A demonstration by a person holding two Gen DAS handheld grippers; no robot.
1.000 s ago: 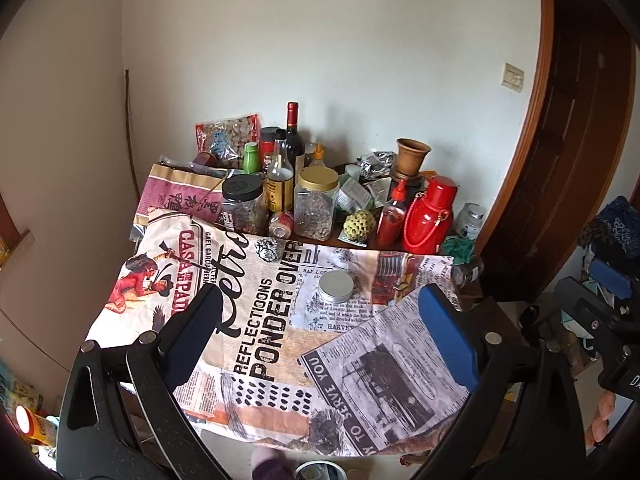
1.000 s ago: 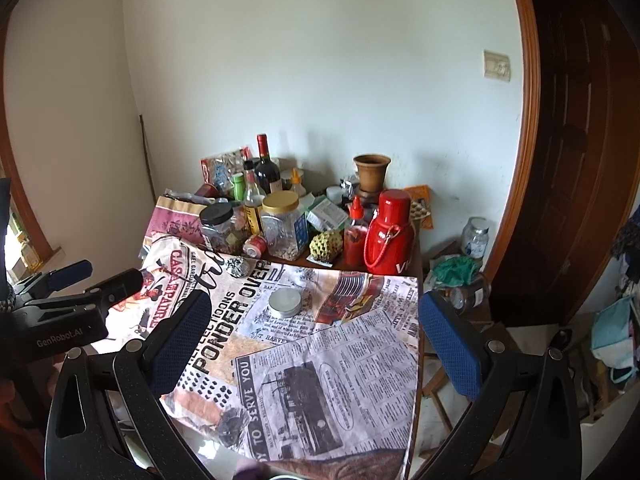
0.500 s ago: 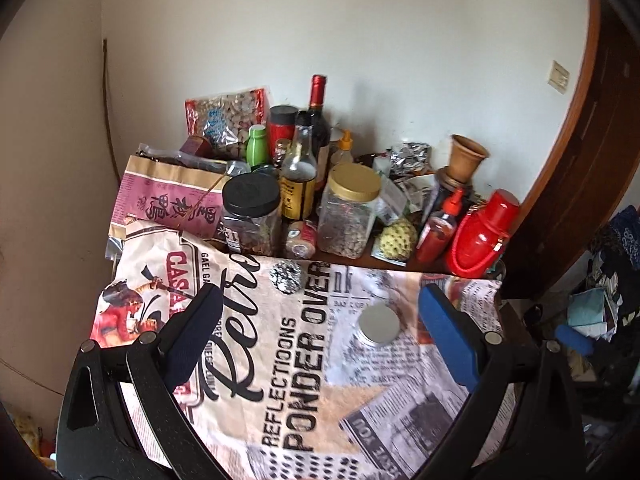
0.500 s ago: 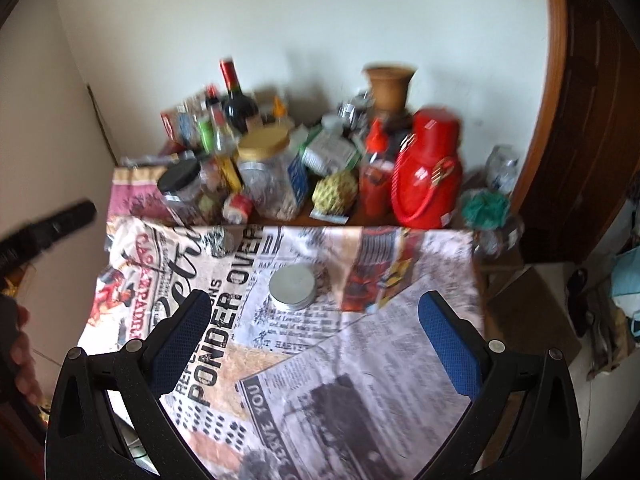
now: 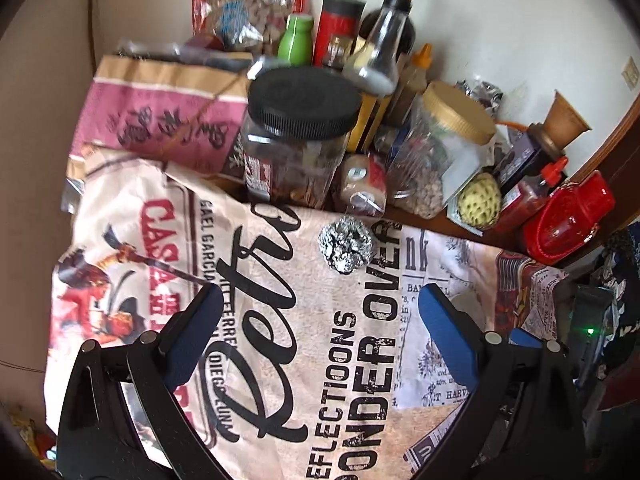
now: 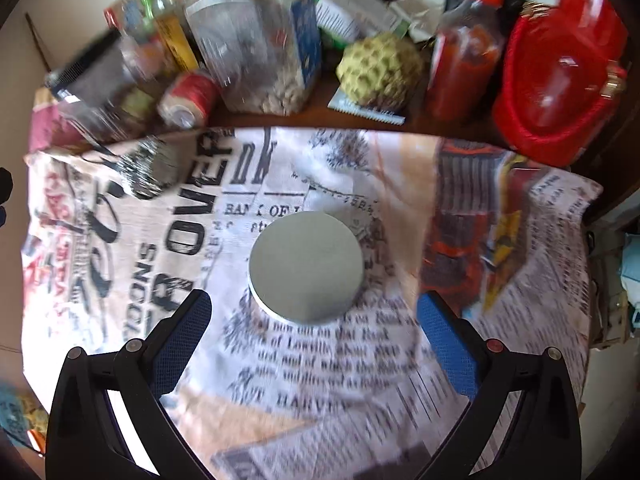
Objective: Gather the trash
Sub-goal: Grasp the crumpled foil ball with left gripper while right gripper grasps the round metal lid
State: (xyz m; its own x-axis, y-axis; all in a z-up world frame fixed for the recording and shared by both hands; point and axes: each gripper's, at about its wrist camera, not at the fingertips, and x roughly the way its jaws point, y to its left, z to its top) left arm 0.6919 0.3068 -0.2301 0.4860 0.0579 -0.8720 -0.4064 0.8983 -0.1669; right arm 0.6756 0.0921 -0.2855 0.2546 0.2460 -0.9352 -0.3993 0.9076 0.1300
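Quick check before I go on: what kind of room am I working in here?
Probably a home dining or pantry corner: a cloth-covered table against a plain wall, crowded with food jars, a wine bottle and a red flask.

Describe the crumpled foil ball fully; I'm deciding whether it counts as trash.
The foil ball is a roughly round wad of crinkled, shiny silver foil with dark creases. It rests loose on the printed tablecloth, near the cloth's far edge, just in front of the black-lidded jar and apart from it. The open left tool sits short of it, not touching.

Both tongs moved closer over the tablecloth (image 5: 280, 320).
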